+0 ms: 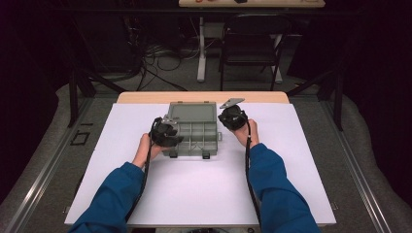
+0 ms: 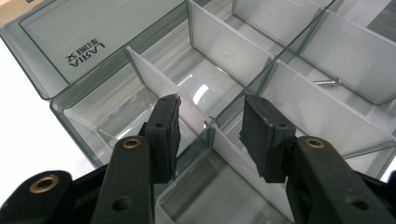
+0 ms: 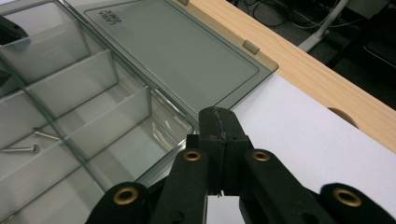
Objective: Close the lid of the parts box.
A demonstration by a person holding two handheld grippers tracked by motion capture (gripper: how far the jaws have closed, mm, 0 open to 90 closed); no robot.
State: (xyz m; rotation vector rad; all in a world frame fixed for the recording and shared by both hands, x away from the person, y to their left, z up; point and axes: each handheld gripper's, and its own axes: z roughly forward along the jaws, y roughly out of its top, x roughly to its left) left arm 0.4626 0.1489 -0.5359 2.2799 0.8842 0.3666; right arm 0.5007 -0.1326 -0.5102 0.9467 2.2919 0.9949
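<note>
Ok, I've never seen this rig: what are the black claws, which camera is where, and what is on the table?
There is no robot arm: a person in blue sleeves holds a two-jaw gripper in each hand. One picture looks down from above; the other two come from cameras riding on the grippers. On the white table cover lies a grey organiser box, lid open and flat behind it. The left gripper is over the box, jaws open astride a white divider, pads not touching it. The right gripper is beside the box's right edge, jaws shut on nothing visible. A few screws lie in the compartments.
</note>
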